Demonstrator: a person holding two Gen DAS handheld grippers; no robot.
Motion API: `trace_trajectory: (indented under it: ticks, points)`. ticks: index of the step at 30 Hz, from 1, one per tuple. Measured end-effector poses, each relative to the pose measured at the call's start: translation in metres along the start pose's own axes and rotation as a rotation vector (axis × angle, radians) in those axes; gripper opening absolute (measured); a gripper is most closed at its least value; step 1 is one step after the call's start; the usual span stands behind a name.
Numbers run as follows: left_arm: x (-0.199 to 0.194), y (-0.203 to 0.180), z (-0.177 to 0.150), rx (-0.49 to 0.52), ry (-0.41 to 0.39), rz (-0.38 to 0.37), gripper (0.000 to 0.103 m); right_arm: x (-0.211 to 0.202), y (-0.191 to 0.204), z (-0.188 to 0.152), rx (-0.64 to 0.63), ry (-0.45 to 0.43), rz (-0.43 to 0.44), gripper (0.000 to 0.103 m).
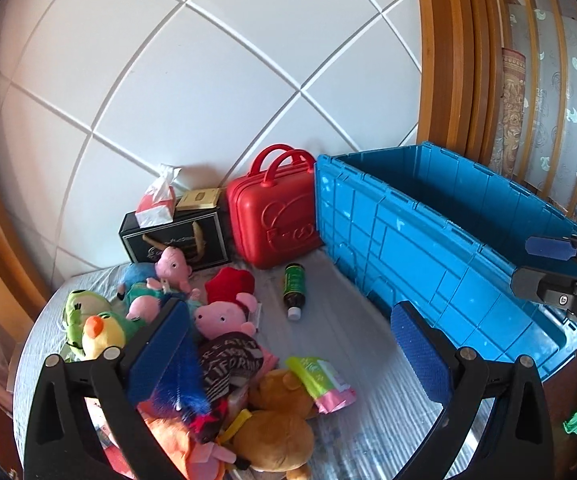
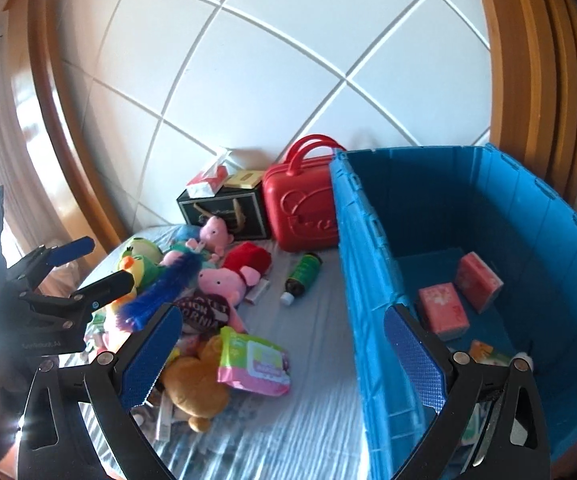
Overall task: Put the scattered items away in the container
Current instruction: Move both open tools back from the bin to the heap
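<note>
A big blue crate (image 1: 440, 240) stands at the right of the bed; in the right wrist view (image 2: 488, 208) it holds two pink packs (image 2: 444, 310) and small items. A pile of plush toys (image 1: 224, 320) lies at the left, with a brown bear (image 1: 276, 432), a wipes pack (image 2: 254, 362) and a green bottle (image 1: 294, 290). My left gripper (image 1: 292, 360) is open above the pile, with a fuzzy blue toy (image 2: 160, 294) falling free by its left finger. My right gripper (image 2: 284, 360) is open and empty over the crate's near wall.
A red case (image 1: 276, 216), a black gift box (image 1: 176, 240) and a tissue pack (image 1: 156, 200) stand at the back against the white padded headboard. Wooden frames rise at both sides. The bed's sheet (image 2: 288, 432) is striped grey.
</note>
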State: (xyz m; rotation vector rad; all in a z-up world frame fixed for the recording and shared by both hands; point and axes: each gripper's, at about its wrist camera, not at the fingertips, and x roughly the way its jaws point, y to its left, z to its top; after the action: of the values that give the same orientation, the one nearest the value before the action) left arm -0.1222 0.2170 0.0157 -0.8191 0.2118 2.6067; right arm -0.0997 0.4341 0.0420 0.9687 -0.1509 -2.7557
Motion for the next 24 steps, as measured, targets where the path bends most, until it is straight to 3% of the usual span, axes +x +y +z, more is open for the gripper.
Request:
trace_trajectory:
  ticks: [12,24]
  points:
    - [-0.027,0.094,-0.074,-0.089,0.09,0.079,0.103,0.033,0.087,-0.038,-0.066,0.091,0.051,0.102]
    - [-0.035,0.151,-0.154,-0.133,0.215,0.138,0.103,0.074,0.158,-0.094,-0.134,0.213,0.09,0.102]
